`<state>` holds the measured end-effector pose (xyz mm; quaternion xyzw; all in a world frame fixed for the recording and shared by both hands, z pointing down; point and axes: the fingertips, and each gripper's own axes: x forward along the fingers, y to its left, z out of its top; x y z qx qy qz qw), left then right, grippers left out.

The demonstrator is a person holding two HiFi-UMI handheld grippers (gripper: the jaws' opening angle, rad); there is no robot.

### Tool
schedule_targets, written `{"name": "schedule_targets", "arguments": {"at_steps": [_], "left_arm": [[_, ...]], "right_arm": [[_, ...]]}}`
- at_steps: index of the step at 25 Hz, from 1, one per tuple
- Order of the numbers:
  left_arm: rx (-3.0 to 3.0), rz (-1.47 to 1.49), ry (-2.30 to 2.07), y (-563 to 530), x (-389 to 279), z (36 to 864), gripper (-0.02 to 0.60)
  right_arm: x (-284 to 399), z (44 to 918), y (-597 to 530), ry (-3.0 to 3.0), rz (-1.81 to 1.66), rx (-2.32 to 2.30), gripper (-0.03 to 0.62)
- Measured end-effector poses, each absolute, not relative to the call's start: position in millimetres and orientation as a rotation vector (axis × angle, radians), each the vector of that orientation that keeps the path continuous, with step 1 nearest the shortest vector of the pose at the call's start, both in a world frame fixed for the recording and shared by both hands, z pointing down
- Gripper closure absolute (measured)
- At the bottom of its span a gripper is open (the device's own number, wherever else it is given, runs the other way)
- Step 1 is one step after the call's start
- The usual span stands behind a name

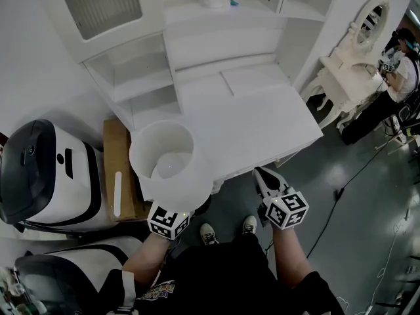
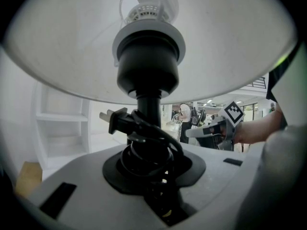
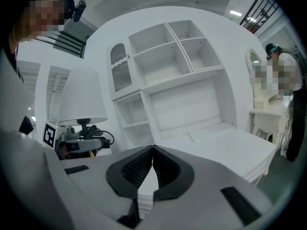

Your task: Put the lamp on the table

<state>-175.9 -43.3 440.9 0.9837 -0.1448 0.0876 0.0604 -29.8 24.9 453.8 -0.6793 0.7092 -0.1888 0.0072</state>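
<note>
The lamp has a white drum shade (image 1: 169, 159) and hangs over the front left corner of the white desk (image 1: 262, 123). My left gripper (image 1: 169, 220) holds it from below, with its jaws hidden under the shade. In the left gripper view the jaws (image 2: 151, 162) close on the black stem (image 2: 148, 104), which has a black cord and plug (image 2: 115, 120) wound round it. My right gripper (image 1: 261, 174) is shut and empty beside the desk's front edge. Its pads (image 3: 152, 162) meet. From there the lamp (image 3: 81, 99) stands upright at the left.
The desk carries a white hutch with open shelves (image 1: 141, 77). Two white and black machines (image 1: 46, 176) and a cardboard box (image 1: 118, 169) stand at the left. A white vanity table (image 1: 348, 71) and a person (image 1: 394, 77) are at the right, with cables on the grey floor (image 1: 354, 176).
</note>
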Motion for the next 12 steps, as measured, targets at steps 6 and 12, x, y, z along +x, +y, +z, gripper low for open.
{"name": "schedule_targets", "arguments": {"at_steps": [6,12], "left_arm": [[2.982,0.263,-0.44,-42.4,-174.4,439.6,0.469],[2.984,0.253,-0.443,-40.8,-172.1,434.5,0.469]], "right_arm": [[-27.9,451.8,26.0,2.215,-0.58,-2.126,0.568],[-24.3,446.3,27.9,2.225,-0.564,-2.136,0.568]]}}
